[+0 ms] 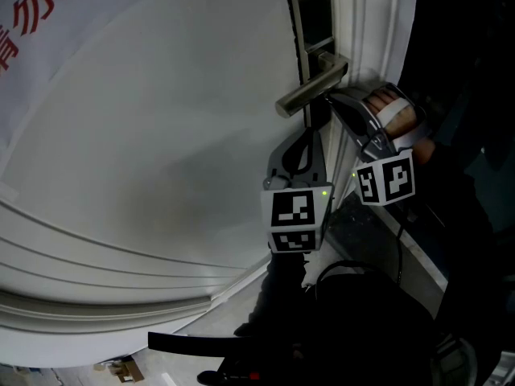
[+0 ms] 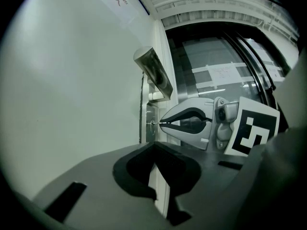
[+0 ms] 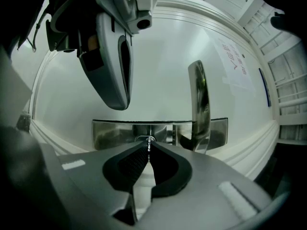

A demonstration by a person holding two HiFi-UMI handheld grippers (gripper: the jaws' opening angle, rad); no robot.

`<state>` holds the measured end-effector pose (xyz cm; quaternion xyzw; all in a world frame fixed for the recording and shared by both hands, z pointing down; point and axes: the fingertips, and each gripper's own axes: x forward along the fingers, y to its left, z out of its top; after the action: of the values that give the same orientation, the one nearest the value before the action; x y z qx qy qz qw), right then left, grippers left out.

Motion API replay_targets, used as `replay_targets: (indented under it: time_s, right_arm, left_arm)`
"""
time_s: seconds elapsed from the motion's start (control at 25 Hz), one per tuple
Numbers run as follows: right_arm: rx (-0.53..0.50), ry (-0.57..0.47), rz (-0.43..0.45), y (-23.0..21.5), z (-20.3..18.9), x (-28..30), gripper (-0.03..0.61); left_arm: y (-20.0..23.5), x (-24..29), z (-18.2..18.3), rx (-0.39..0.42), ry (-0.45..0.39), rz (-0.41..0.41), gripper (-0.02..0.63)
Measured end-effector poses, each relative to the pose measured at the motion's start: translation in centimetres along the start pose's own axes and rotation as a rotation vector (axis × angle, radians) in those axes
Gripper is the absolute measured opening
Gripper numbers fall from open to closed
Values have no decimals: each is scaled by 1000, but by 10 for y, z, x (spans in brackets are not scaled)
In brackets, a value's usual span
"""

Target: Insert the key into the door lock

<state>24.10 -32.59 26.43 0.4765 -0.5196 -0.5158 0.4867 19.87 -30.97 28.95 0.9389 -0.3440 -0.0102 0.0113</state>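
Note:
The steel lock plate (image 3: 110, 131) sits on the white door (image 1: 161, 135), with the lever handle (image 1: 310, 91) sticking out above the keyhole cylinder (image 2: 151, 122). My right gripper (image 3: 148, 150) is shut on a thin metal key (image 3: 148, 141). The key's tip is at the keyhole; how deep it sits I cannot tell. In the left gripper view the key (image 2: 157, 122) juts from the right gripper (image 2: 165, 122) to the cylinder. My left gripper (image 2: 154, 143) hangs just below, shut on nothing. In the head view the left gripper (image 1: 311, 125) is under the handle beside the right gripper (image 1: 331, 99).
The door frame's white moulding (image 1: 366, 30) runs along the door's edge by the lock. A hand (image 1: 396, 111) holds the right gripper near it. Glass panels and a dark doorway (image 2: 225, 66) lie beyond the door edge. A sign with red print (image 1: 32, 14) hangs on the door.

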Motion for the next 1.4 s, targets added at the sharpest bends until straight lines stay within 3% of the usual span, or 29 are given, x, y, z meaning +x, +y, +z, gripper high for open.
replay_targets:
  time_s: [1.4]
  right_arm:
    - [-13, 4, 4, 0, 1, 4, 12]
  left_arm:
    - [0, 2, 2, 6, -5, -8, 2]
